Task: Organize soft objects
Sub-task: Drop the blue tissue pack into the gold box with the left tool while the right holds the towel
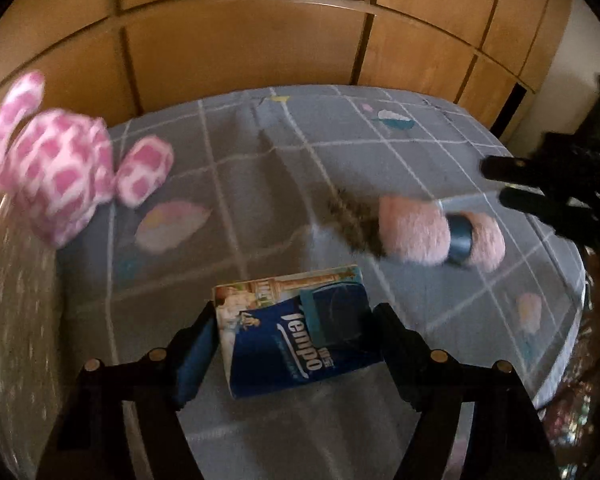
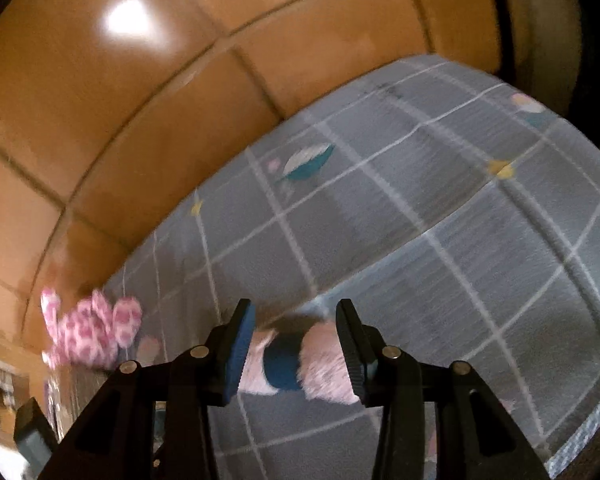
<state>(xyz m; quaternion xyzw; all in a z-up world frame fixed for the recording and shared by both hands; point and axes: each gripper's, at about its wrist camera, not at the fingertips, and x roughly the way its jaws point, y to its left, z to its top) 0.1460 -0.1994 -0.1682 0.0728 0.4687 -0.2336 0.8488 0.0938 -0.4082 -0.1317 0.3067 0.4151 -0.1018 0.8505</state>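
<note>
Now your bedsheet (image 1: 340,152) fills mid-frame. Lower centre, your left gripper (image 1: 292,344) straddles the tissue pack (image 1: 296,332), not yet pinching; your right gripper (image 2: 296,352) brackets the pink plush (image 2: 324,364), contact unclear. Next, close gently.

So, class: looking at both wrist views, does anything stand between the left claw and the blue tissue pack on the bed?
Nothing visible does. The tissue pack already lies between the left claw fingers on the grey bedsheet. The pink fluffy toy lies off to the side, beyond the pack.
</note>
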